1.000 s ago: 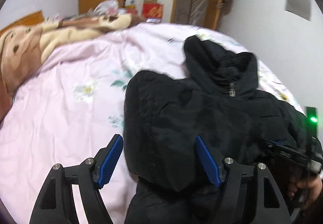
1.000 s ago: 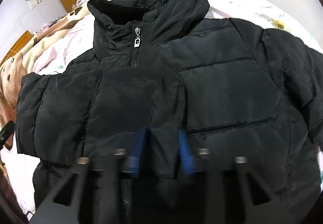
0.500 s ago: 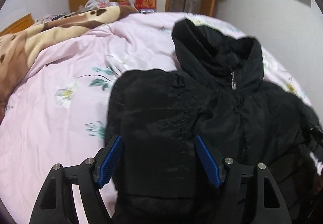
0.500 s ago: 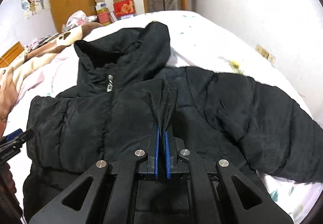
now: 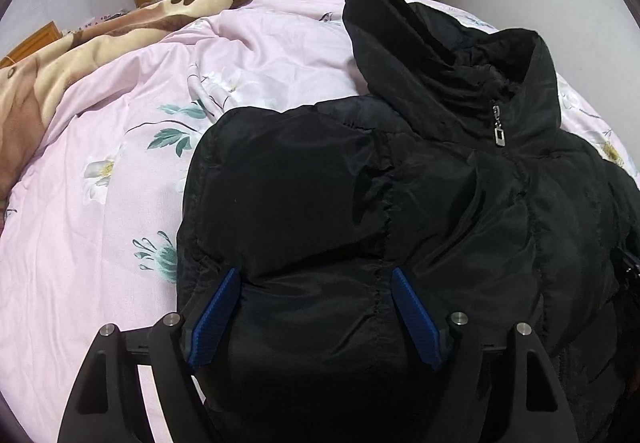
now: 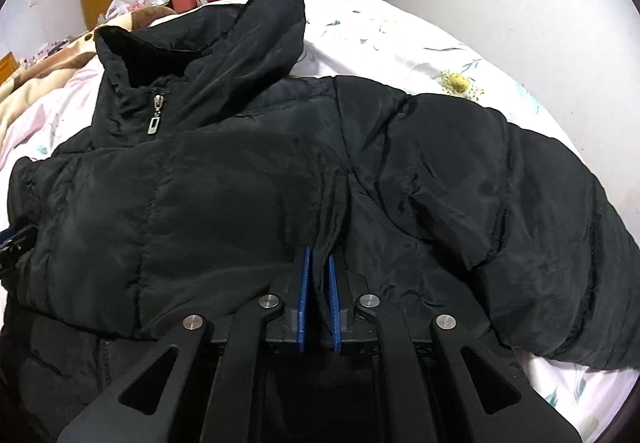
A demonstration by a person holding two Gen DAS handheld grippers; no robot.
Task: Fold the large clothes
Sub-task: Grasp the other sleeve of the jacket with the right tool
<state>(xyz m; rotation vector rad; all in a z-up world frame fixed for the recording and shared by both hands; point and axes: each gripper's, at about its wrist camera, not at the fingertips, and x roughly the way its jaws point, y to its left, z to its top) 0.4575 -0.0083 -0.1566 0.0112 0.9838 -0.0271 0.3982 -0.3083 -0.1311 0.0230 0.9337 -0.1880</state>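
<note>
Lying face up on a pink floral bed, a black padded jacket fills most of both views, its hood toward 12 o'clock and its zip pull at the collar; the left tool has just been opening, jaws wide, with a folded sleeve bulging between the blue pads; the right tool is clamped on a pinch of jacket fabric; one sleeve stretches toward 3 o'clock.
</note>
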